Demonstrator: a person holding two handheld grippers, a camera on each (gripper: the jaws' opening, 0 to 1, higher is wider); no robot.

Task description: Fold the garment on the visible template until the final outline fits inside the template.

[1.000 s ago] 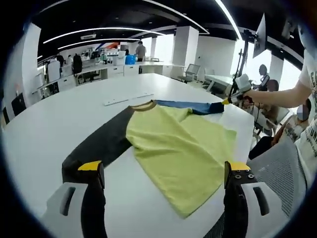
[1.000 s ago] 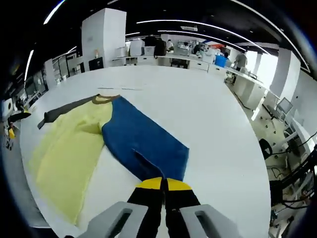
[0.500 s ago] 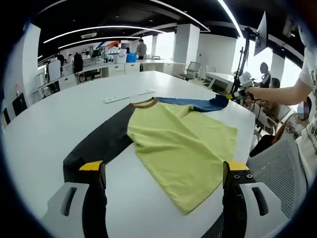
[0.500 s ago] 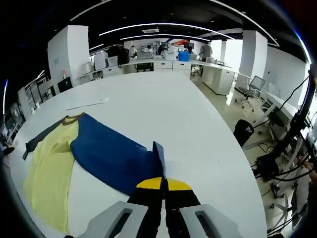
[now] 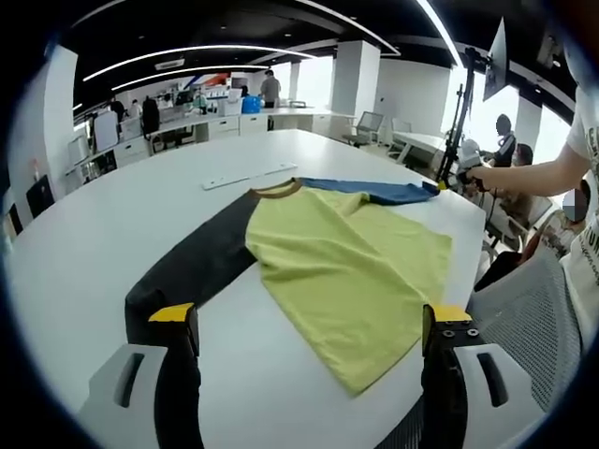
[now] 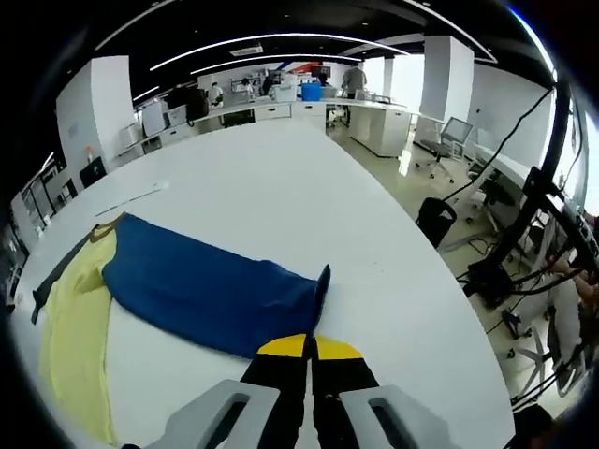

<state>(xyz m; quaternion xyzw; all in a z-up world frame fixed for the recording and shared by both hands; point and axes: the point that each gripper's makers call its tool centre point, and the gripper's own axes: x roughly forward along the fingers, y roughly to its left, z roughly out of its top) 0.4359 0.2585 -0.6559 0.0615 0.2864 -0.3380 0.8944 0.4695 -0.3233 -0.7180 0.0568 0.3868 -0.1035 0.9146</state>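
The garment lies flat on the white table: a yellow-green body, a dark grey sleeve and a blue sleeve. My left gripper stands open at the near edge, its left finger over the dark sleeve's cuff. A person's hand holds my right gripper at the blue sleeve's end. In the right gripper view my right gripper is shut on the blue sleeve, which stretches back to the yellow body. A thin white strip lies beyond the collar.
A grey mesh chair stands at the table's right edge beside the person. A dark stand rises behind my right gripper. Past the table edge are floor, chairs and cables. Desks and people fill the background.
My right gripper has drawn the blue sleeve outward from the body, so it now lies longer and straighter. My left gripper has stayed open in about the same place.
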